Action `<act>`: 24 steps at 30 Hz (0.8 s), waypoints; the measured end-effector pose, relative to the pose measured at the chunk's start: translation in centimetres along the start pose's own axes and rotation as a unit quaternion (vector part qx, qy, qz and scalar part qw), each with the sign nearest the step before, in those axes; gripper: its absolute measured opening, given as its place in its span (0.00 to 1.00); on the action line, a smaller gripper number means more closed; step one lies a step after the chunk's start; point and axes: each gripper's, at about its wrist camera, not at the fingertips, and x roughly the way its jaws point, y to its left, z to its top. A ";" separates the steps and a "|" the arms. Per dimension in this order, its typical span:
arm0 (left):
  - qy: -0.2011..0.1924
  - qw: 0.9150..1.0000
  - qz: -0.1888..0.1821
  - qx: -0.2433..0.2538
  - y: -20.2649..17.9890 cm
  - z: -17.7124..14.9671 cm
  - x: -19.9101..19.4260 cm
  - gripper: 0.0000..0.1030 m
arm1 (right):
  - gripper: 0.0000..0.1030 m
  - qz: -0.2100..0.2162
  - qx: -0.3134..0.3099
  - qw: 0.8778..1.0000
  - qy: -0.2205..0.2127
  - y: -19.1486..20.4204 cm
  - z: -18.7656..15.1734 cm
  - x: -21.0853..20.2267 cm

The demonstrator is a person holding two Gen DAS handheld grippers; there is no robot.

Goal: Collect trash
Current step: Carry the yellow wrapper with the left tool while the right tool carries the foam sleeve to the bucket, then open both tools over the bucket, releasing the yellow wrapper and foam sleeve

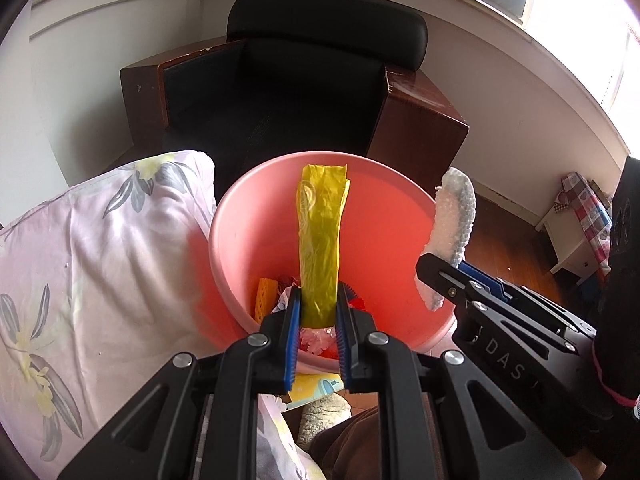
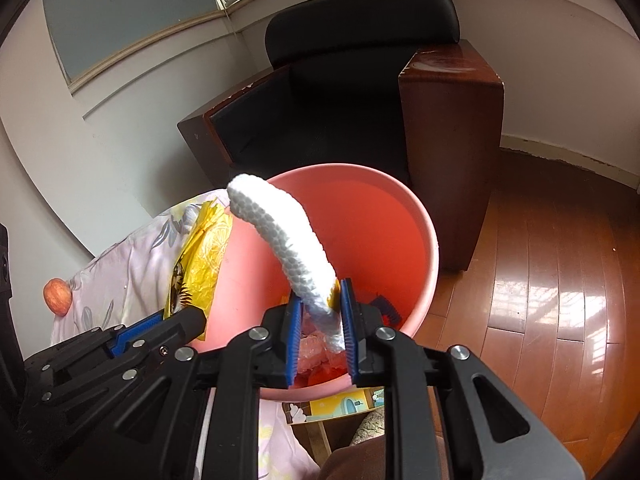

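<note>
A pink plastic bin (image 1: 240,216) (image 2: 416,232) stands on the floor in front of me with crumpled trash at its bottom. My left gripper (image 1: 318,300) is shut on a long yellow wrapper (image 1: 322,220) that sticks out over the bin's mouth. In the right wrist view the same wrapper (image 2: 202,256) shows beside the bin's left rim, held by the left gripper (image 2: 188,318). My right gripper (image 2: 320,312) is shut on a curved strip of white foam netting (image 2: 280,228), which arches over the bin. The left wrist view shows that foam (image 1: 454,216) at the bin's right rim, with the right gripper (image 1: 448,276) below it.
A black armchair (image 1: 304,80) with brown wooden sides stands just behind the bin. A bed with a pale floral sheet (image 1: 96,248) lies to the left, with an apple (image 2: 58,295) on it. Wooden floor (image 2: 552,272) spreads to the right, with a small white stool (image 1: 576,236) further off.
</note>
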 end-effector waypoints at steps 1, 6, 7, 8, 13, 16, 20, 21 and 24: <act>0.002 1.000 0.002 0.002 -0.1 0.0 0.3 0.14 | 0.18 -0.003 0.001 1.000 0.001 -0.2 0.0 0.2; 0.009 1.000 0.004 0.007 -0.5 0.1 1.5 0.15 | 0.18 -0.011 0.005 1.000 0.007 -0.9 0.2 1.0; 0.010 1.000 0.005 0.008 -0.5 0.1 1.7 0.15 | 0.18 -0.013 0.005 1.000 0.008 -1.0 0.2 1.1; 0.012 1.000 0.006 0.008 -0.5 0.1 2.0 0.15 | 0.18 -0.014 0.004 1.000 0.010 -1.0 0.3 1.3; 0.020 1.000 0.006 0.004 -0.6 0.2 2.9 0.15 | 0.18 -0.020 -0.001 1.000 0.015 -1.1 0.5 2.1; 0.023 1.000 0.009 0.003 -0.6 0.3 3.4 0.15 | 0.18 -0.022 -0.004 1.000 0.018 -1.1 0.8 2.5; 0.028 1.000 0.010 -0.003 -0.5 0.3 4.0 0.15 | 0.18 -0.026 -0.011 0.999 0.022 -1.1 1.1 3.1; 0.029 1.000 0.011 -0.003 -0.5 0.3 4.1 0.15 | 0.18 -0.026 -0.012 0.999 0.023 -1.2 1.2 3.2; 0.032 0.999 0.011 -0.001 -0.6 0.4 4.4 0.15 | 0.18 -0.028 -0.015 0.999 0.026 -1.2 1.3 3.5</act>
